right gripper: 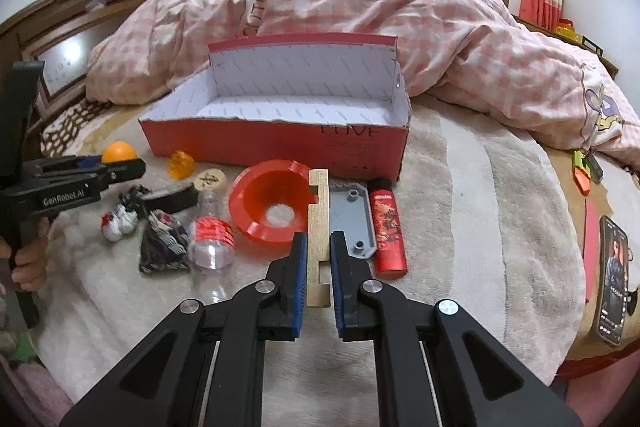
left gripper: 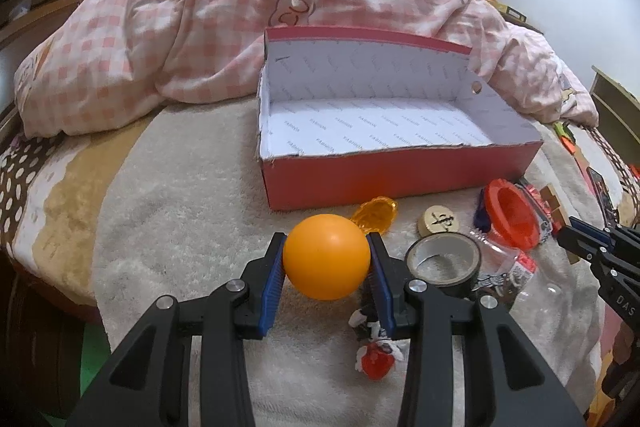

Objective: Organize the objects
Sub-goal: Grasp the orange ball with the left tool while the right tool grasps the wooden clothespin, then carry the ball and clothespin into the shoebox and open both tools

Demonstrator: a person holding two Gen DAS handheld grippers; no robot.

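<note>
The left gripper (left gripper: 326,259) is closed on an orange ball (left gripper: 326,257); the two blue pads press it from both sides and hold it above the blanket (left gripper: 180,219). The right gripper (right gripper: 319,259) has its jaws narrow around a wooden block (right gripper: 319,227). Whether the pads really touch the block I cannot tell, because a thin gap seems to show on the right side.

Just under the ball lies a small toy figure (left gripper: 374,355) in red, white and black. To the right of the ball stands a roll of tape (left gripper: 442,263), and beside it a clear plastic bottle (left gripper: 516,267) lies on its side. A little farther are a yellow plastic piece (left gripper: 376,213), a round wooden chess piece (left gripper: 438,221) and a red funnel (left gripper: 512,215).

In the right wrist view, a grey plate (right gripper: 354,219) and a red can (right gripper: 386,227) lie just right of the wooden block. A phone (right gripper: 612,279) lies well apart, at the right edge of the bed.

Behind all these things stands the red box (left gripper: 400,171), open, with white inside walls. Behind the box a pink checked quilt (left gripper: 180,27) is heaped up.
</note>
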